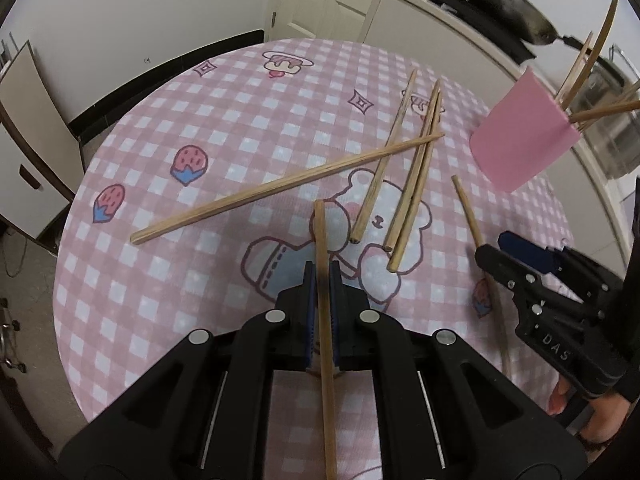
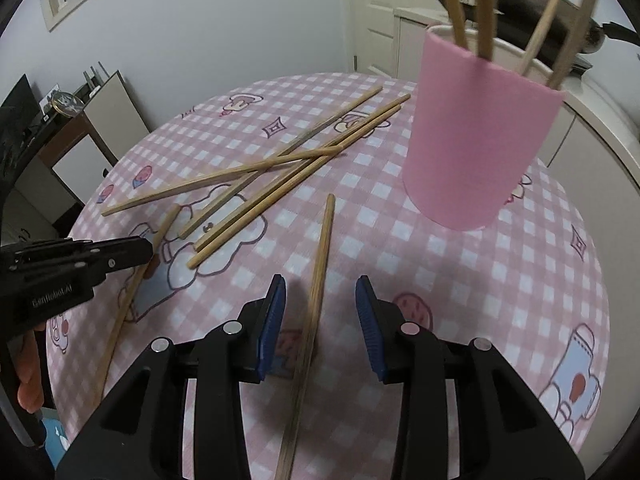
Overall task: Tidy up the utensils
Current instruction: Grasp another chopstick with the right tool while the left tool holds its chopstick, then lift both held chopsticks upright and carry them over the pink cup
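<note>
My left gripper is shut on a wooden chopstick that runs lengthwise between its blue pads, low over the table. The right wrist view shows that gripper at the left with the same chopstick. My right gripper stands open, straddling another chopstick that lies on the cloth, pads clear of it; it appears at the right in the left wrist view. Several loose chopsticks lie crossed mid-table. A pink cup stands beyond them with several chopsticks in it.
A round table carries a pink checked cloth with cartoon prints. A dark wok sits on the white counter behind the cup. A white door and low cabinets stand past the table's far edge. A person's fingers hold the left gripper's handle.
</note>
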Action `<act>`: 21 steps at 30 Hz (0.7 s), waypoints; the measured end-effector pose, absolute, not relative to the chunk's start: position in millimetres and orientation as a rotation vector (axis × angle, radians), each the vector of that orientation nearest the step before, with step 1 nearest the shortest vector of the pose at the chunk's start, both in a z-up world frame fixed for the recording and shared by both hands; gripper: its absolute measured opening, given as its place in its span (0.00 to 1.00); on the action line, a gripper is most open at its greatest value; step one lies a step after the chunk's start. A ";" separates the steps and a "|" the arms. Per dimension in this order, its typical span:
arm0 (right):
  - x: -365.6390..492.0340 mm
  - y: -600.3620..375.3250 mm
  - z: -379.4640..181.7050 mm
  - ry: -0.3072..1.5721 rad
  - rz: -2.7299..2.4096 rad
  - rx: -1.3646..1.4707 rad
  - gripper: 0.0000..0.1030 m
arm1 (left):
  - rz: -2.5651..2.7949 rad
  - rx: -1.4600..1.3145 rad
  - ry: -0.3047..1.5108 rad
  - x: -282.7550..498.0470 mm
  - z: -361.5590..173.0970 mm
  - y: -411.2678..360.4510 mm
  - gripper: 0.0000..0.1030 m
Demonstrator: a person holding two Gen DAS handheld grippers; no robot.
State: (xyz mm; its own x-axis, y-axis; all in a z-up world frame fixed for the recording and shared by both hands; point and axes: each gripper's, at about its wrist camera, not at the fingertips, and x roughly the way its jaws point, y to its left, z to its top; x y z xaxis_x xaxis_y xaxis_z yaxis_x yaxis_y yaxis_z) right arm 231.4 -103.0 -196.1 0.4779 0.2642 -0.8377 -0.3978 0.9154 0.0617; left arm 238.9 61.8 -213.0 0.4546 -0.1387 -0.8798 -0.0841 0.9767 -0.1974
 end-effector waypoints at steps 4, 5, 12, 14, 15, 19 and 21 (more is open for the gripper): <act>238.0 -101.6 -199.7 1.004 0.406 -0.167 0.31 | -0.035 -0.205 1.082 241.1 -211.3 58.2 0.42; 239.1 -101.5 -199.3 1.004 0.405 -0.169 0.29 | -0.012 -0.179 1.080 242.3 -211.9 57.1 0.42; 244.6 -101.9 -199.0 1.014 0.413 -0.187 0.07 | 0.027 -0.095 1.069 245.3 -216.2 52.4 0.29; 243.8 -101.5 -198.9 1.012 0.412 -0.193 0.07 | 0.045 -0.054 1.057 243.8 -216.6 49.4 0.20; 244.5 -100.3 -199.1 1.013 0.415 -0.189 0.07 | 0.048 -0.043 1.052 243.8 -216.5 48.7 0.16; 236.5 -101.7 -191.9 0.997 0.432 -0.167 0.05 | 0.021 -0.122 1.057 244.0 -213.1 56.4 0.06; 231.3 -100.4 -185.7 0.984 0.444 -0.162 0.05 | 0.003 -0.162 1.049 240.4 -206.6 61.3 0.06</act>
